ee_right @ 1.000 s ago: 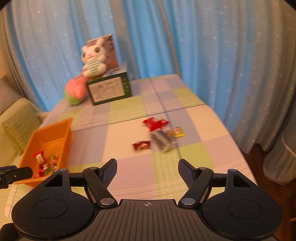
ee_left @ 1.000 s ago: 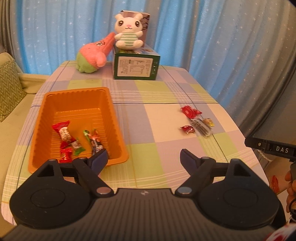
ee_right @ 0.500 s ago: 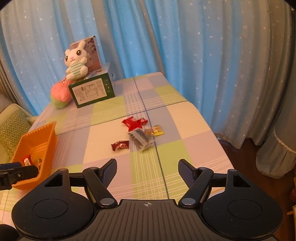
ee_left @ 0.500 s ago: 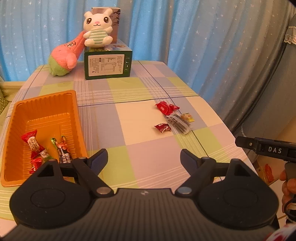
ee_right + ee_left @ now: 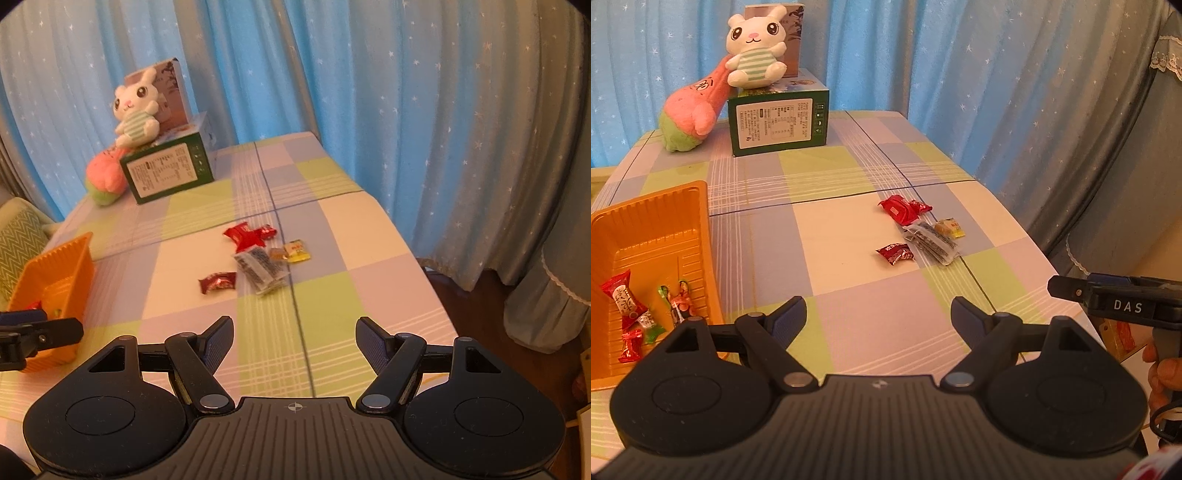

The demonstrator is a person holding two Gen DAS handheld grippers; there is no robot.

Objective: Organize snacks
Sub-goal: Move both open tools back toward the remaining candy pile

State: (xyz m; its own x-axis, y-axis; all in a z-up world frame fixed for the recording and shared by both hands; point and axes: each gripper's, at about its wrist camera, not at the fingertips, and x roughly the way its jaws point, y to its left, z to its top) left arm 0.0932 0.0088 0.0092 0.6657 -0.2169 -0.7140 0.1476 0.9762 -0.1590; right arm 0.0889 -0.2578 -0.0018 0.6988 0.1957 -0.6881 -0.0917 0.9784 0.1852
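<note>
A checked table [image 5: 849,295] is seen from both wrist views. The left gripper [image 5: 878,314] is held above the near part of the table, its jaws wide apart and nothing between them. The right gripper [image 5: 294,339] is likewise held over the near edge, jaws apart and empty; in the left view its body is seen at 3 o'clock, gripped by a hand [image 5: 1161,373].

A loose cluster of snacks is found at about 1 o'clock from the left gripper and at 11 o'clock from the right one. It is made up of a red packet [image 5: 245,236], a clear sachet [image 5: 260,269] just beside it, a yellow sweet [image 5: 295,251] to the right, and a dark red sweet [image 5: 218,281] lying slightly apart on the left. Whether the red packet is one wrapper or two cannot be told, as the right view is blurred there.

An orange tray [image 5: 665,221] is placed at 9 o'clock in the left view, with several wrapped sweets [image 5: 626,302] in its near end. At 11 o'clock, at the far edge, a green box [image 5: 777,123] is topped by a plush rabbit [image 5: 755,51], and a pink plush [image 5: 692,110] is leaned against it. Blue curtains [image 5: 369,74] are hung behind.
</note>
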